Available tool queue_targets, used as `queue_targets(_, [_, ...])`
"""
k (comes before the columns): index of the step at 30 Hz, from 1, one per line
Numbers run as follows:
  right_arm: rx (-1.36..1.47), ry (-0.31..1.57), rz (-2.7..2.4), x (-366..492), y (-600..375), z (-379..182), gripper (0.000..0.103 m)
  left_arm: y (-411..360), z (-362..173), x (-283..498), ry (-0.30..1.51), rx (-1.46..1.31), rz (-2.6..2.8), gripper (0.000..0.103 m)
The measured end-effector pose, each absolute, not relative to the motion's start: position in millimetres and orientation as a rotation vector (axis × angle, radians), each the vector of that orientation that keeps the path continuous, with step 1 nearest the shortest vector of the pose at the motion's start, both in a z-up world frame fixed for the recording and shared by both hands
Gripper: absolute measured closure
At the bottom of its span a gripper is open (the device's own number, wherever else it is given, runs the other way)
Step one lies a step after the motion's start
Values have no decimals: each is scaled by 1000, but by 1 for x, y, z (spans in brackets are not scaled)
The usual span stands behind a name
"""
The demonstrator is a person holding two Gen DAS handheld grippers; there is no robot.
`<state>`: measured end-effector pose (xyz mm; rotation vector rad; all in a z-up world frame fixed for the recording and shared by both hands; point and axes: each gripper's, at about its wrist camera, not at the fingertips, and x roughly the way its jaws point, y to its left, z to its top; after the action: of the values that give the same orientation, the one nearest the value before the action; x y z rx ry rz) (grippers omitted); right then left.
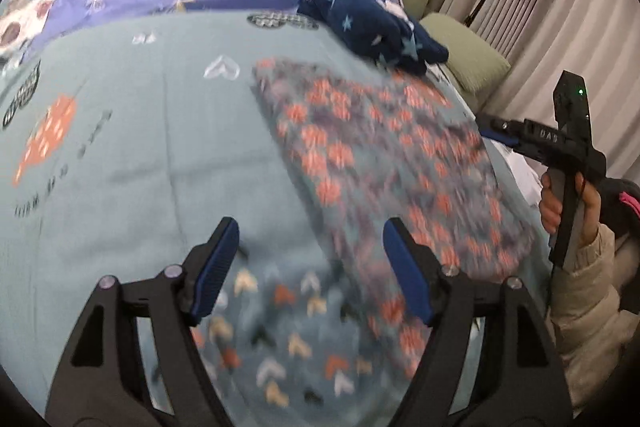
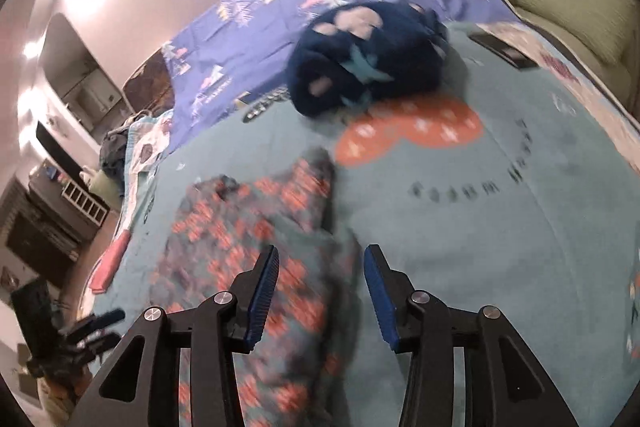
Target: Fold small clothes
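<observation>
Both tools stand released, blue pads apart, gripping nothing. The left tool hovers over the near edge of one grey-blue garment patterned with orange-red shapes, which lies spread on the teal bed cover. The right tool hangs above the same garment's right edge. Farther off sits one crumpled navy garment with pale stars, near the purple tree-print sheet. Two green cushions lie far right.

Open teal bedspread lies right of the red-patterned garment, while the crumpled navy star-print garment blocks the far side and a dark flat device rests beside it near the bed's edge
</observation>
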<state>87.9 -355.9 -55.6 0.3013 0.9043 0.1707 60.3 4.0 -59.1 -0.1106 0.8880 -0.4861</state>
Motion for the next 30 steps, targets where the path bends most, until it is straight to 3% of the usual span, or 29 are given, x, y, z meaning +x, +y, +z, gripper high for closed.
queue_targets(8, [301, 995, 216, 118, -347, -77, 61, -21, -84, 112, 963, -72, -490, 28])
queue_targets(9, [300, 994, 220, 117, -348, -78, 68, -21, -85, 115, 965, -81, -492, 28])
queue_targets(10, [296, 993, 227, 114, -349, -79, 99, -20, -86, 117, 965, -93, -496, 28])
queue_targets(14, [366, 882, 279, 106, -353, -58, 100, -20, -87, 126, 943, -145, -500, 45])
queue_targets(18, [298, 727, 369, 107, -344, -22, 99, -18, -89, 123, 935, -159, -475, 45])
queue_targets(23, [286, 1038, 199, 135, -359, -100, 90, -9, -92, 122, 937, -185, -452, 39])
queue_targets(24, [323, 1008, 207, 131, -364, -100, 89, -9, -91, 122, 939, -186, -449, 39])
queue_targets(26, [340, 949, 179, 125, -370, -87, 77, -10, -89, 124, 943, -180, -442, 39])
queue_targets(30, [284, 859, 217, 107, -360, -47, 75, -13, -83, 120, 921, -168, -448, 39])
